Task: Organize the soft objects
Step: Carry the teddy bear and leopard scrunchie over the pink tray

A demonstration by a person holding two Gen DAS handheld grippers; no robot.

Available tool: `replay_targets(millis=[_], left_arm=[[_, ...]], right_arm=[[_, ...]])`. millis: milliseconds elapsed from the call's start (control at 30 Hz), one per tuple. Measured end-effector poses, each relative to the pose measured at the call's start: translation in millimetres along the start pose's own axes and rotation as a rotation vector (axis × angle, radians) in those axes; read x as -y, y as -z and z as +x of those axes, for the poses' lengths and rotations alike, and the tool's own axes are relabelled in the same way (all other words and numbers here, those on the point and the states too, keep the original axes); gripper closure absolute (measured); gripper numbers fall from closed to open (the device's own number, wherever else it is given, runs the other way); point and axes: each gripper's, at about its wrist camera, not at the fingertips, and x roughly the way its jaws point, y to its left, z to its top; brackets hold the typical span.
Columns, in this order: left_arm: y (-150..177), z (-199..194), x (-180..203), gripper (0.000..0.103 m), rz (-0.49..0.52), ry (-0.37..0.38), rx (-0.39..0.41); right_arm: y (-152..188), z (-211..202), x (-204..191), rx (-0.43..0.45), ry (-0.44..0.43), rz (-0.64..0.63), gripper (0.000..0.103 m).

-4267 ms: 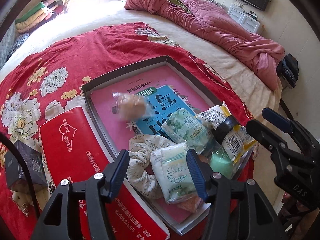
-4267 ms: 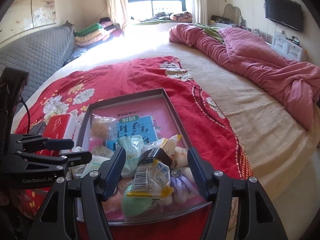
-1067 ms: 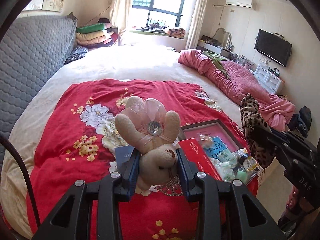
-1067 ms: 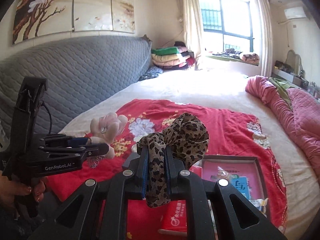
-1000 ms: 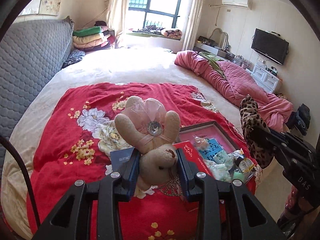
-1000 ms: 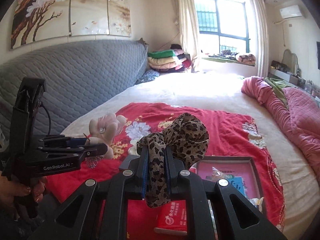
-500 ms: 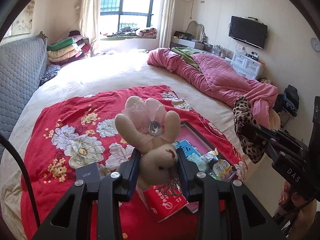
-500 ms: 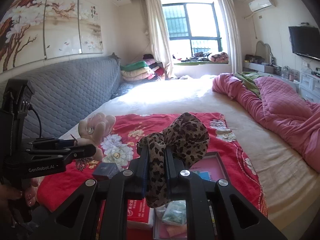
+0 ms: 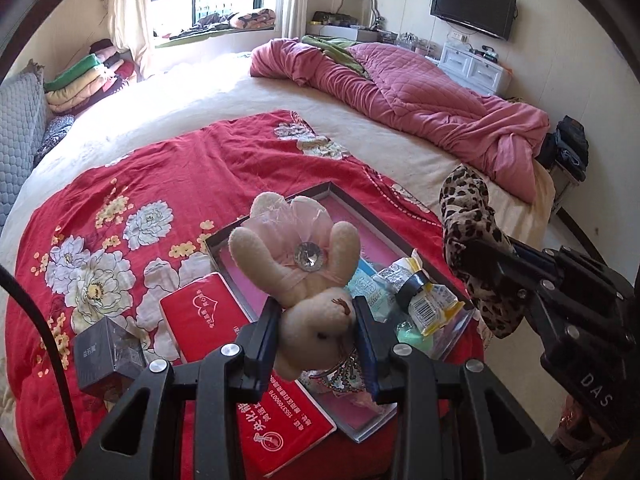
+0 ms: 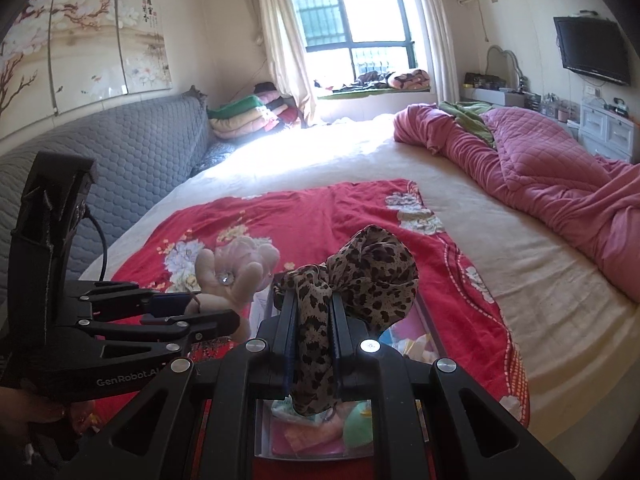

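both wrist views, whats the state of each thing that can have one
left hand-held gripper: shut on the cream plush bunny, held in the air
right hand-held gripper: shut on the leopard-print fabric scrunchie
grey-rimmed shallow box: open, partly filled with packets
red tissue pack: lying flat beside the box
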Motion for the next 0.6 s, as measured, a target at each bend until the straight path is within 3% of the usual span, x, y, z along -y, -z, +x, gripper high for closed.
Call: replay_targets(millis=[600], left_arm=[[9,75,-3,0.067,0.019,-0.027,-0.141]], right_arm=[[45,82,18,-0.212,-0.013,-0.012,0.087]])
